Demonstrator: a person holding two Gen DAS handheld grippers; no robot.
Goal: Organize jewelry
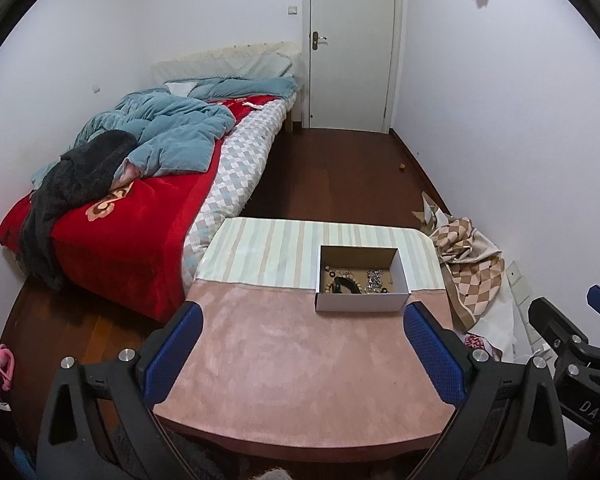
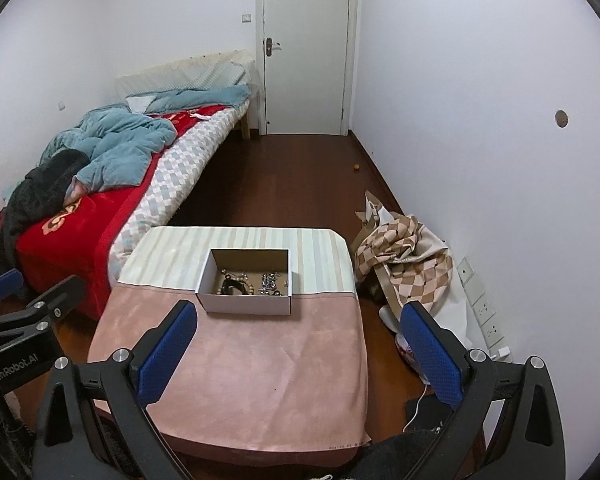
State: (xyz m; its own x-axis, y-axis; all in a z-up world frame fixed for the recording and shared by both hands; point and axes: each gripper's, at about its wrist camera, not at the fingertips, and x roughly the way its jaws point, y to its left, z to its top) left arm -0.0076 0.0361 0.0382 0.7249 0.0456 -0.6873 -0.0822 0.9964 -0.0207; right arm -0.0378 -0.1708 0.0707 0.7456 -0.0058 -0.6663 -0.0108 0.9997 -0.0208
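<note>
An open white cardboard box stands on the pink cloth of a small table, at the line where the cloth meets a striped cloth. Inside lie jewelry pieces: a bead bracelet, a black curved piece and silvery chain items. The box also shows in the right wrist view with the jewelry inside. My left gripper is open and empty, held above the near part of the table. My right gripper is open and empty, to the right of the left one.
A bed with a red blanket and blue quilt stands left of the table. A checkered cloth heap lies on the floor at the right by the wall. A closed white door is at the far end. Dark wood floor lies between.
</note>
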